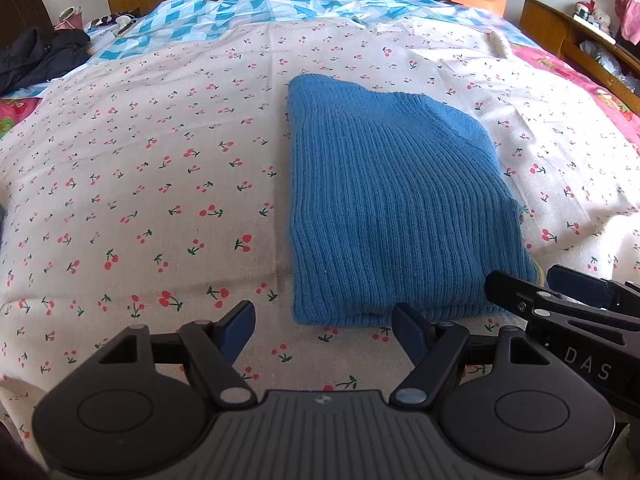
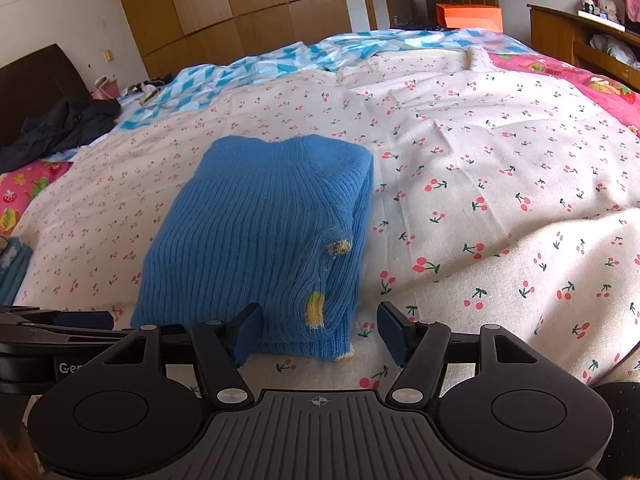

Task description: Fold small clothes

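Observation:
A blue ribbed knit sweater (image 1: pixel 392 208) lies folded into a rectangle on the cherry-print sheet (image 1: pixel 160 184). It also shows in the right wrist view (image 2: pixel 260 232), with yellow patches near its right edge. My left gripper (image 1: pixel 324 328) is open and empty, just in front of the sweater's near left corner. My right gripper (image 2: pixel 320 332) is open and empty, its jaws either side of the sweater's near right corner. The right gripper also shows in the left wrist view (image 1: pixel 548 292), and the left gripper's arm shows at the left in the right wrist view (image 2: pixel 60 324).
The sheet covers a wide bed. A blue-and-white quilt (image 1: pixel 240 12) lies at the far end, dark clothing (image 1: pixel 40 56) at the far left, a pink blanket (image 2: pixel 580 80) on the right. Wooden wardrobes (image 2: pixel 240 8) and a shelf (image 2: pixel 580 36) stand beyond.

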A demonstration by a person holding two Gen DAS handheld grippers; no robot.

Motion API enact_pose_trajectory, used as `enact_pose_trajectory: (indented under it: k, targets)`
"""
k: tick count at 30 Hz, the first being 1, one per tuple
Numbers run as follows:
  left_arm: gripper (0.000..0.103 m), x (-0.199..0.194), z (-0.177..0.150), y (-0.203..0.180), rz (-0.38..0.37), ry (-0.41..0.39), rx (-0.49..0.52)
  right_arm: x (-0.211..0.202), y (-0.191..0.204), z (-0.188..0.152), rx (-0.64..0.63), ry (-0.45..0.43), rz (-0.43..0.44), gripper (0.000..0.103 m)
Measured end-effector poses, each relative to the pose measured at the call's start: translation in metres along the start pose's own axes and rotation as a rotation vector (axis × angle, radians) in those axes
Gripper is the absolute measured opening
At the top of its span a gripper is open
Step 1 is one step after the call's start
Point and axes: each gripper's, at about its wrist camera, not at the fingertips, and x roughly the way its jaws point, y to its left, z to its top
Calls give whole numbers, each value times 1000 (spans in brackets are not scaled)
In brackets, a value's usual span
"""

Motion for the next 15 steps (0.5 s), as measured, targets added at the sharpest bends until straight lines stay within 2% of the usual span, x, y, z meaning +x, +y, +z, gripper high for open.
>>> enact_pose_trajectory:
  k: [15]
  targets:
    - [80, -1, -4, -4, 30, 8, 21, -4, 3, -6, -9, 20, -24, 68]
